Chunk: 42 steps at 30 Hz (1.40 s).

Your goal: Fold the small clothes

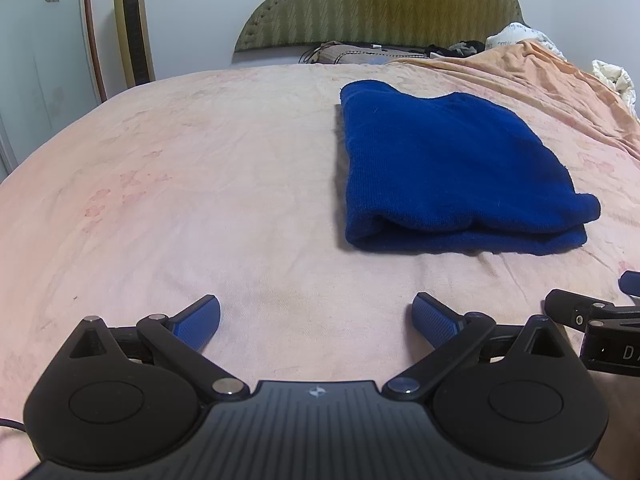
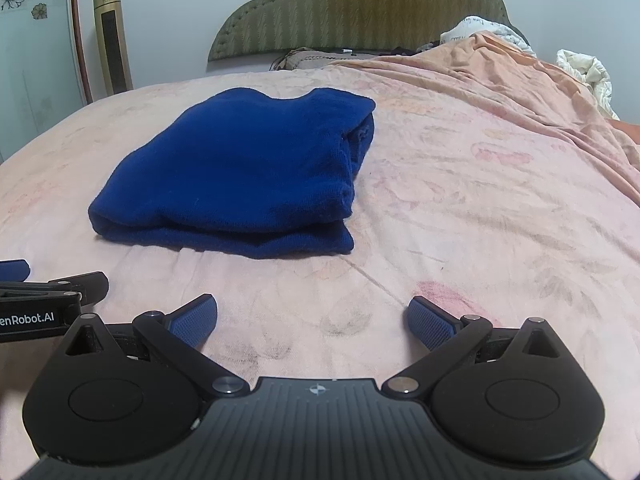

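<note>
A dark blue garment point(image 1: 452, 168) lies folded in a thick rectangle on the pink bedsheet point(image 1: 180, 184). It also shows in the right wrist view point(image 2: 240, 176), ahead and to the left. My left gripper point(image 1: 316, 320) is open and empty, low over the sheet, short of the garment and to its left. My right gripper point(image 2: 312, 322) is open and empty, short of the garment and to its right. Each gripper shows at the edge of the other's view: the right one point(image 1: 592, 316), the left one point(image 2: 44, 296).
A green padded headboard point(image 1: 380, 4) stands at the far end, with pillows and cables point(image 1: 360, 54) below it. An orange blanket point(image 2: 500, 92) and white bedding point(image 2: 584, 72) are heaped at the right. A gold tower fan point(image 1: 134, 24) stands by the wall at the left.
</note>
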Tool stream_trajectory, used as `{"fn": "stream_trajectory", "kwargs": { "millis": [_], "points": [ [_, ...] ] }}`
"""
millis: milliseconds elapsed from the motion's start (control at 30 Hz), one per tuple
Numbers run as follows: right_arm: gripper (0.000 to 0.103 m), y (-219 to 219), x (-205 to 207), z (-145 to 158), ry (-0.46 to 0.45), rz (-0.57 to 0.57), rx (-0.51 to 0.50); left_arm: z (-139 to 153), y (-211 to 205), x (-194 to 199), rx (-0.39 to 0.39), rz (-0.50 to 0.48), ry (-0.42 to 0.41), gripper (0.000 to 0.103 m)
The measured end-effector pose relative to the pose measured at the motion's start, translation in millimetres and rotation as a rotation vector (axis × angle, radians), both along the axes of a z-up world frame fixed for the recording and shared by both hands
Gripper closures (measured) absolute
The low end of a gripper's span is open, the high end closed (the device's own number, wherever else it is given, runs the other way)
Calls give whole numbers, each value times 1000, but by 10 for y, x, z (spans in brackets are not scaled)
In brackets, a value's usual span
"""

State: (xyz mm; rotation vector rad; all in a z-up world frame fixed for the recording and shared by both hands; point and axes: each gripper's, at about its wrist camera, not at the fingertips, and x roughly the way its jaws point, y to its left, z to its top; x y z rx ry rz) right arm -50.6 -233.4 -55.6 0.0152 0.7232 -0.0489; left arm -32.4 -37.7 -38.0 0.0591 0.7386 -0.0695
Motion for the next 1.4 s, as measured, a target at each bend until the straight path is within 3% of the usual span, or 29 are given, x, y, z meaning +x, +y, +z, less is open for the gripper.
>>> {"fn": "stream_trajectory", "kwargs": {
  "millis": [400,1400],
  "points": [
    [0,15,-8,-33,-12,3,-14,-26,14,-27,-10,0,-18,0],
    [0,-13,1,118,2,-2,25,103,60,59,-3,-3,31,0]
  ]
}}
